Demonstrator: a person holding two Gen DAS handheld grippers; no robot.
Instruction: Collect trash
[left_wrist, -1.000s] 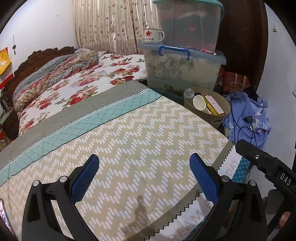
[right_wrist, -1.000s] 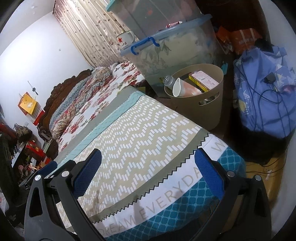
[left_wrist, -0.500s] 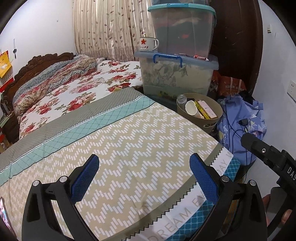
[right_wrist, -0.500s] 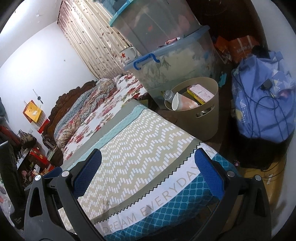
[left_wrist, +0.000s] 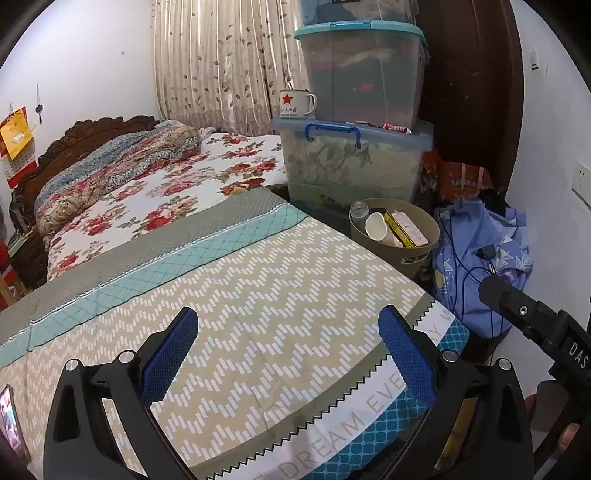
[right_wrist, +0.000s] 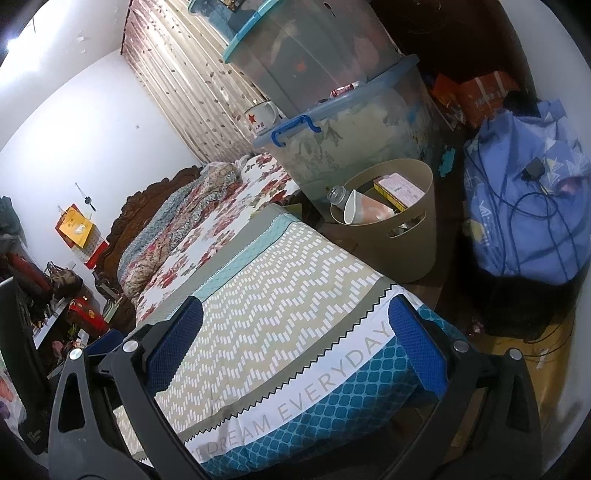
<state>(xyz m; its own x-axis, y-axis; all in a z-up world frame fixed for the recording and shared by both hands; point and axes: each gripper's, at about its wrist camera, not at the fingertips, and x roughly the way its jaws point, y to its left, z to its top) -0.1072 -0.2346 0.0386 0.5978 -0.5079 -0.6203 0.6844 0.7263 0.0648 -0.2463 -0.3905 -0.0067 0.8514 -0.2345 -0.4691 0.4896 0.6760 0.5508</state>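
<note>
My left gripper (left_wrist: 286, 332) and right gripper (right_wrist: 295, 325) both hang with jaws wide apart, empty, over the chevron-patterned beige bedspread (left_wrist: 258, 295). The round tan plastic bin (right_wrist: 406, 236) beside the bed's corner holds a paper cup (left_wrist: 376, 227), a glass jar (left_wrist: 359, 211) and flat boxes; deeper contents are hidden.

Ahead of the left gripper (left_wrist: 288, 328), whose matt black plastic frame carries blue textured pads, lies a woven cloth bedspread (left_wrist: 258, 295). Beyond sits a smooth matt beige plastic bin (left_wrist: 424, 221) holding a paper cup (left_wrist: 376, 227), and further back translucent glossy plastic storage boxes (left_wrist: 354, 166).
</note>
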